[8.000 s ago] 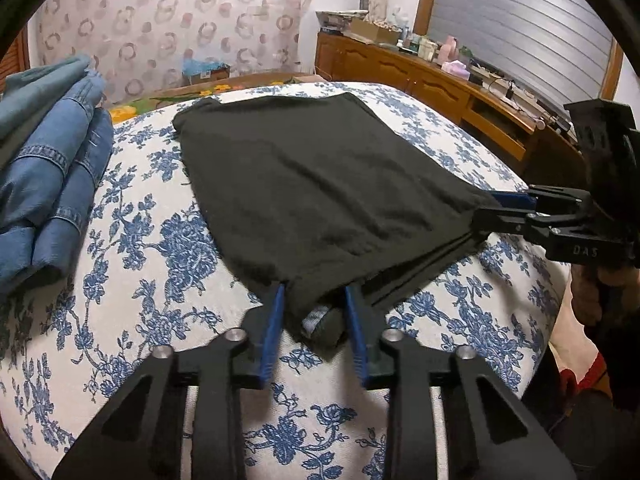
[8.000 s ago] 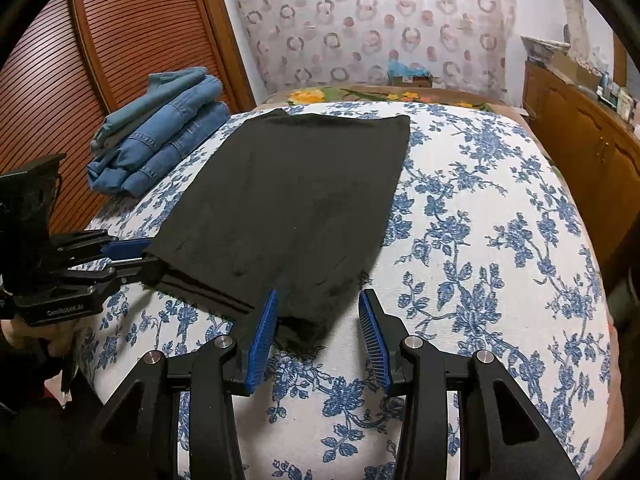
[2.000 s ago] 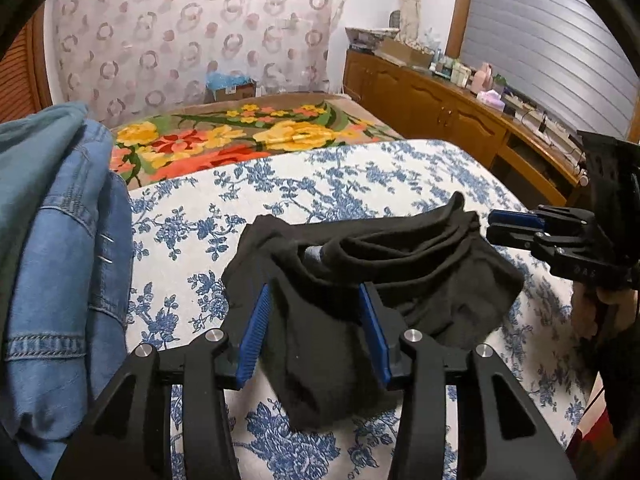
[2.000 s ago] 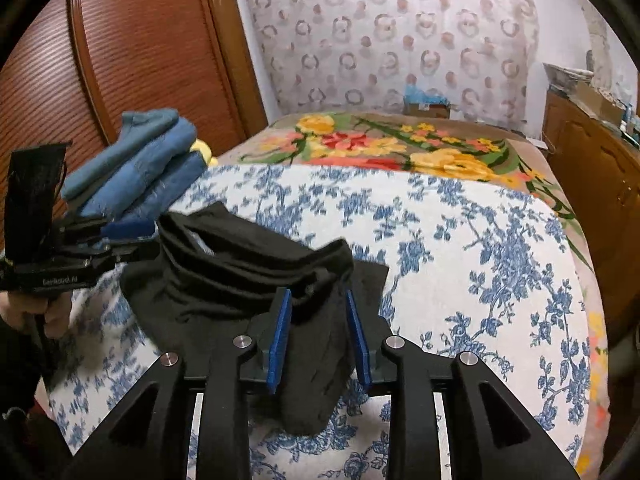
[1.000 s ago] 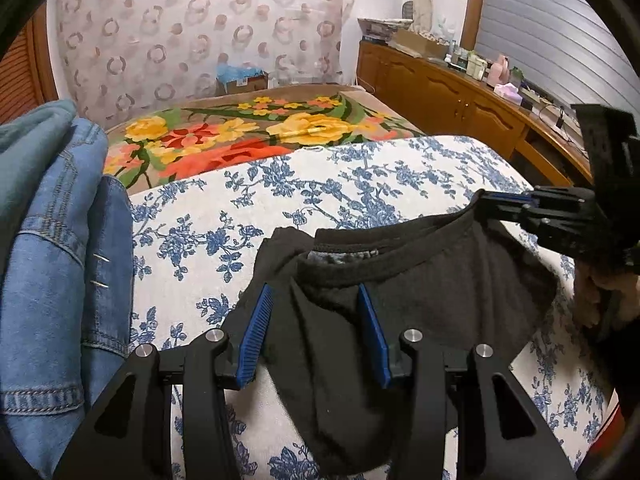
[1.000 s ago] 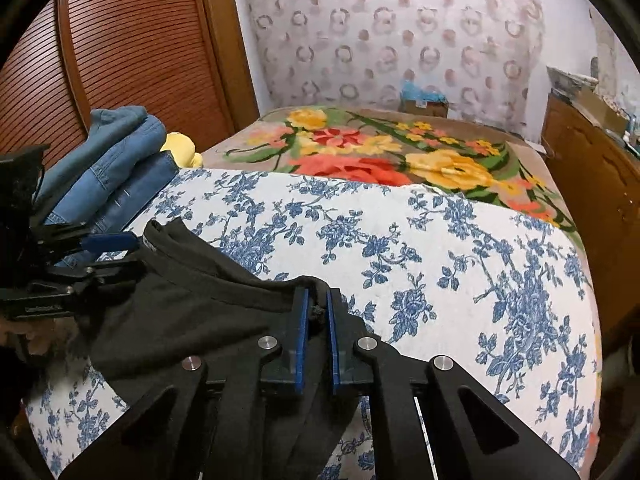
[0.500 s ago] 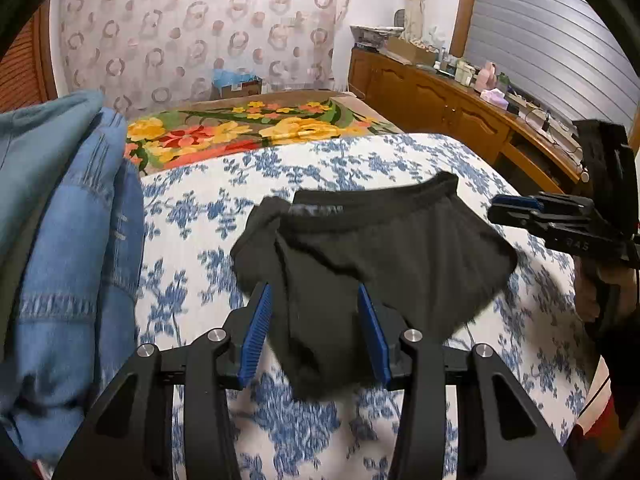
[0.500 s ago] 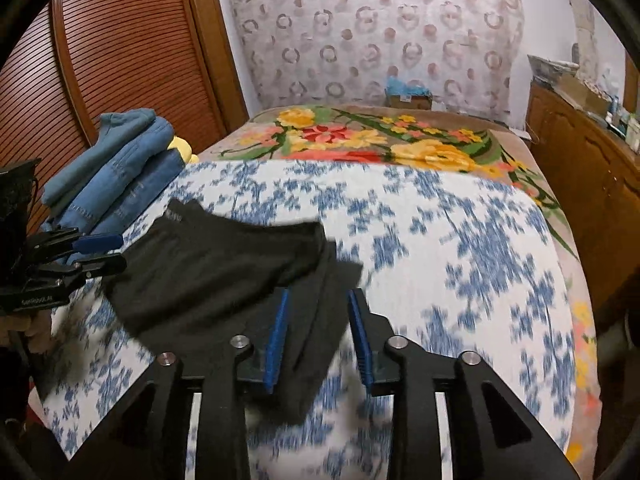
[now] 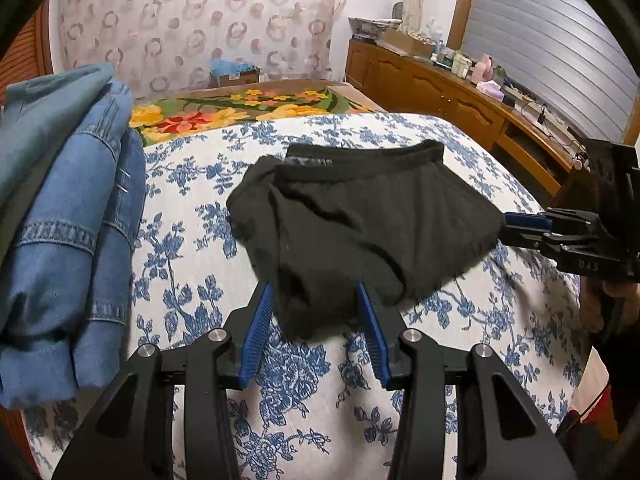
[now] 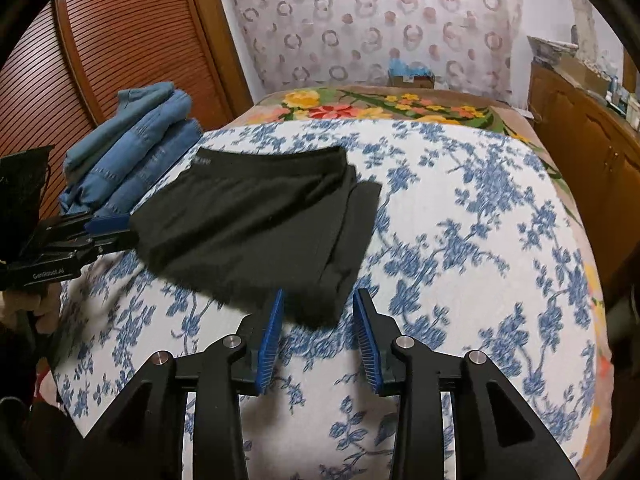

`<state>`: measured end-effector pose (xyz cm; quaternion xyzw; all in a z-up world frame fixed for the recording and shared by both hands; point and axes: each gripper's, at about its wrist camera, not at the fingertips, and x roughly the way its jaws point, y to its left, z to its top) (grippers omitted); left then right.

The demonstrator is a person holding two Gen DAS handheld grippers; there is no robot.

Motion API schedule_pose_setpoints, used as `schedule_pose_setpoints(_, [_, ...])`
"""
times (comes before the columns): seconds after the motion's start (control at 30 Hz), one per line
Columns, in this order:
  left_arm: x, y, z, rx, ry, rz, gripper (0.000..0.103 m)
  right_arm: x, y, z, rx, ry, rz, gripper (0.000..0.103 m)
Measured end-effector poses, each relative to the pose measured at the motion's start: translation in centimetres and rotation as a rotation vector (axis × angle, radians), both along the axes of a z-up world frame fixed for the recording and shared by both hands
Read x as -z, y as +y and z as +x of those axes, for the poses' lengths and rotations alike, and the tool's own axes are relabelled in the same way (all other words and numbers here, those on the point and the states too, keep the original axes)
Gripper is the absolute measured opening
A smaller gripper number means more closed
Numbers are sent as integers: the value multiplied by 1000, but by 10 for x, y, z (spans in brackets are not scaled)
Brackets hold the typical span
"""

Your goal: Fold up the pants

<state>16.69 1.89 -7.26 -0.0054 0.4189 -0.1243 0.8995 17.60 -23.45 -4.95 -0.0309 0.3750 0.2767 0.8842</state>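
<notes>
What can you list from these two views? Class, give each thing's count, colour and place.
Pants: one, black, folded on the bed's near half.
Denim stack: one, blue, bed's left edge.
Bedcover: one, white with blue flowers, under the pants.
Floral blanket: one, yellow and red, far end.
Sideboard: one, brown wood, right wall, cluttered.
Louvred doors: brown, left of the bed.
Left tool: black, blue pads, open around a pants corner.
Right tool: same colours, jaws opening, pants edge between them.

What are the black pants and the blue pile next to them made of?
The black pants look like a soft, thin knit, perhaps cotton jersey: matte, limp, with a stretchy ribbed waistband. The blue pile looks like denim: faded blue weave, thick seams and pale topstitching. The exact fibres cannot be told by looking.
</notes>
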Motion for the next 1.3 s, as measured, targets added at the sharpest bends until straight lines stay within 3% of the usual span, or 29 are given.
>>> schedule_pose_setpoints(0.43, [13,-5,2,15,29,9,42,4,8,11,-19,8,4,37])
schedule_pose_setpoints(0.5, [13,-5,2,14,26,4,38,3,8,10,-24,1,14,28])
schedule_pose_setpoints(0.57, [13,-4,4,13,20,0,25,3,8,9,-31,-9,16,18])
schedule_pose_setpoints(0.7, [9,-1,6,3,-1,-16,15,4,4,8,-38,-11,32,9])
schedule_pose_setpoints(0.93, [-10,12,-2,-22,-60,-40,13,-3,-6,0,-5,-56,42,6])
schedule_pose_setpoints(1.3, [-16,5,-21,1,-68,-34,12,-9,-15,-20,1,-56,60,6])
